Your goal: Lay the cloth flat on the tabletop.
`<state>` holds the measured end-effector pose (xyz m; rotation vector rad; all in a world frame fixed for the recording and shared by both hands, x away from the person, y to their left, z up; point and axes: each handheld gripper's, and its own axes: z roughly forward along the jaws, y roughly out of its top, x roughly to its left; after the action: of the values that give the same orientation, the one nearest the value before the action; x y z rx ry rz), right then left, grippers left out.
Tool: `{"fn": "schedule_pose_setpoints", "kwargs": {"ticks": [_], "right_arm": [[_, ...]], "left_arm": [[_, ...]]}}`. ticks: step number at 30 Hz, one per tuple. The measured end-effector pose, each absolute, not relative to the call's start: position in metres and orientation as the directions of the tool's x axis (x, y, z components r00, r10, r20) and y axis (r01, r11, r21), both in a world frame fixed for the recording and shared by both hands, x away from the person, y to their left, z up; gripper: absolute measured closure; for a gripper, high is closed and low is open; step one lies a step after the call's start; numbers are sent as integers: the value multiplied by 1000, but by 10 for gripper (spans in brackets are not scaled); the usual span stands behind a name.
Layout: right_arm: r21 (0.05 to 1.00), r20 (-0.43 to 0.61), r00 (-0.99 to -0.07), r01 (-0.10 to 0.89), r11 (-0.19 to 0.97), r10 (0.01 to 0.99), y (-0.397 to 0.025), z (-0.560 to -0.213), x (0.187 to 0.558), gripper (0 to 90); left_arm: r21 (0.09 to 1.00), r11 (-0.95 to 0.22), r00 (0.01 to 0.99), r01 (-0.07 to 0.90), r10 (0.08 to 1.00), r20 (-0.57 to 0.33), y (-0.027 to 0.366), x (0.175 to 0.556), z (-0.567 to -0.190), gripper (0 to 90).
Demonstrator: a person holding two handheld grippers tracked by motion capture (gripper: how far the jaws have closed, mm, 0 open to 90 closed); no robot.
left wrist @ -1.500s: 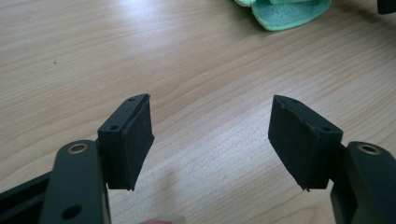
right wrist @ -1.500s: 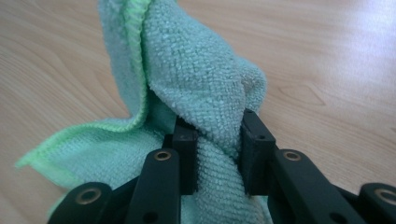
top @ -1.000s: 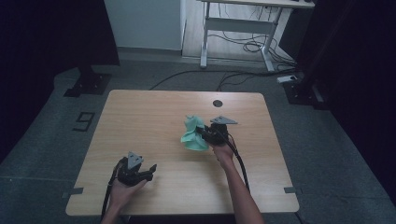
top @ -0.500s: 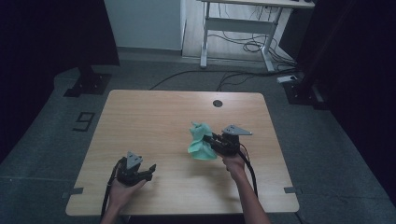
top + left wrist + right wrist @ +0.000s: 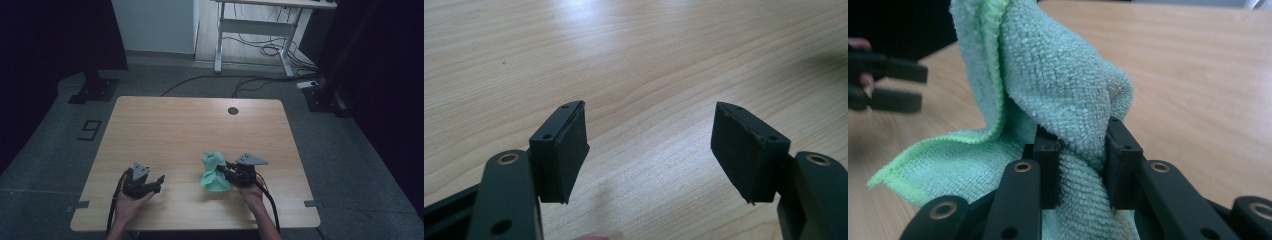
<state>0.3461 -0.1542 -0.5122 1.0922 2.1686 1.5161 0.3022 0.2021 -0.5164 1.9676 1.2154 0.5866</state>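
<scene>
Cloth (image 5: pixel 1058 100) sits bunched near the table's (image 5: pixel 175 125) front edge, pinched mid-fold in the right gripper (image 5: pixel 1082 165), jaws closed on it so it can be dragged or lifted. Left gripper (image 5: pixel 649 145), jaws wide and empty, waits well apart, probably for a corner.

This is looking like a lab or recording studio rather than a home. A bare light-wood table (image 5: pixel 165 125) with a round cable hole (image 5: pixel 233 110) is standing alone on grey carpet (image 5: pixel 60 160), well beyond the jaws. Black curtains (image 5: pixel 45 35) are hanging along both sides, and black stand bases (image 5: pixel 92 90) are sitting on the floor past the table's far corners. A white-framed desk (image 5: pixel 255 30) is standing farther back with loose cables (image 5: pixel 260 50) trailing beneath it. A 9 marking (image 5: pixel 90 130) is lying on the carpet beside the table.
</scene>
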Motion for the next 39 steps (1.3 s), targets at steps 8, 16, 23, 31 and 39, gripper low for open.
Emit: {"fn": "schedule_pose_setpoints", "kwargs": {"ticks": [8, 16, 23, 31, 39], "right_arm": [[867, 197, -658, 463, 184, 727, -152, -528, 343, 715], [849, 202, -663, 486, 209, 721, -149, -538, 341, 624], [861, 160, -651, 459, 217, 742, -148, -534, 337, 298], [886, 130, -657, 414, 211, 743, -153, -515, 316, 332], [873, 131, -686, 421, 244, 716, -119, -511, 315, 380]], "left_arm": [[776, -293, 455, 559, 890, 9, 199, 302, -518, 307], [772, -303, 459, 559, 888, 16, 197, 302, -520, 307], [770, -307, 460, 560, 888, 19, 196, 303, -521, 307], [769, -310, 462, 559, 887, 21, 195, 303, -521, 308], [765, -318, 465, 560, 885, 28, 194, 303, -522, 308]]}}
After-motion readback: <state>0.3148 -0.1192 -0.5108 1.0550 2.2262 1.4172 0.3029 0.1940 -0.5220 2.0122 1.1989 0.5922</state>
